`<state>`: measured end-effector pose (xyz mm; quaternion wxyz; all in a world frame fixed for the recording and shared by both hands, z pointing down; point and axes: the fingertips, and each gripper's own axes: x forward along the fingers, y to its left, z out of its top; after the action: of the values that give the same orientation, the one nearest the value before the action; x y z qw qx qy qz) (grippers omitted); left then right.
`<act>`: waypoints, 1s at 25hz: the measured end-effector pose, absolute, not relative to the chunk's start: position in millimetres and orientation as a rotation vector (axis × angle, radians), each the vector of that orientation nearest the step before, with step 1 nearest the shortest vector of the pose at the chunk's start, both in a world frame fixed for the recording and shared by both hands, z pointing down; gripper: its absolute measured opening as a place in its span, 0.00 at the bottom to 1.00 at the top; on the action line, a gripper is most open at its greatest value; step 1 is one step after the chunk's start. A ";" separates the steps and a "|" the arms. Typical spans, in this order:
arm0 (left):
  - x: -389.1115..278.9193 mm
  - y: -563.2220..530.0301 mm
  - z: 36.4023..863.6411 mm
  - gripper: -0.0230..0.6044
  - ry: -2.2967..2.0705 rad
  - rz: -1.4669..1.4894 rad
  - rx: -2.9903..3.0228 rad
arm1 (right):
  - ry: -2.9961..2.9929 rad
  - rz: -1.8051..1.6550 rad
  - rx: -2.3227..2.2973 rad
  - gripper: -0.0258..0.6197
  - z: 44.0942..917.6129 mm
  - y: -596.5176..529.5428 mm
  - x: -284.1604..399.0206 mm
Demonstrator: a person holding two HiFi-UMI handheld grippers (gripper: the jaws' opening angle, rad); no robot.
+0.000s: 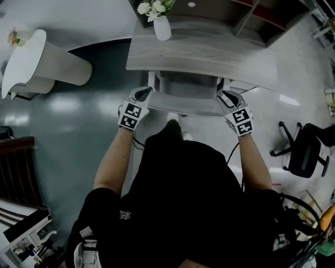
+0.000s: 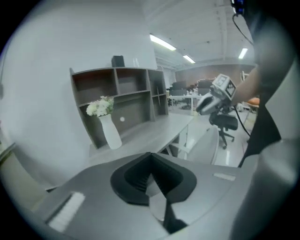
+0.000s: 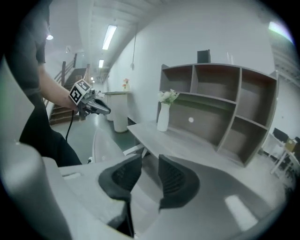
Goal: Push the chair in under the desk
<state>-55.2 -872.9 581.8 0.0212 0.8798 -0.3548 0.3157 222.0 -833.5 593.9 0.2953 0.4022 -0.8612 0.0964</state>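
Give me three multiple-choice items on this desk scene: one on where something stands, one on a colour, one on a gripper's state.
1. Where does the white vase of flowers stand?
A. on the desk top
B. under the desk
C. on the floor

2. What colour is the office chair on castors at the head view's right?
A. white
B. black
C. red

3. How do the jaws of the left gripper stand?
A. wide apart
B. clamped on the vase
C. shut, with nothing between them

Key:
1 A, because the head view shows the vase upright on the grey top, in front of the shelf unit.
2 B, because its seat and legs are black.
3 C, because the left gripper view shows the two pads meeting with nothing in them.
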 end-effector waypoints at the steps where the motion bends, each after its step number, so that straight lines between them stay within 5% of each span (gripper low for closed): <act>1: -55.5 -878.6 577.1 0.05 -1.145 0.928 2.709 | -2.290 0.253 1.102 0.21 590.5 -835.9 225.4; 3: -54.5 -886.2 573.0 0.05 -1.196 0.884 2.695 | -2.283 0.241 1.179 0.04 583.2 -839.7 233.6; 25: -41.4 -884.9 599.1 0.05 -1.188 0.977 2.663 | -2.256 0.355 1.359 0.04 599.0 -836.4 274.2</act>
<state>-41.4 -884.9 599.1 0.0334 0.8654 -0.3862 0.3174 274.2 -836.4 599.0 0.2397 0.4964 -0.8242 0.1295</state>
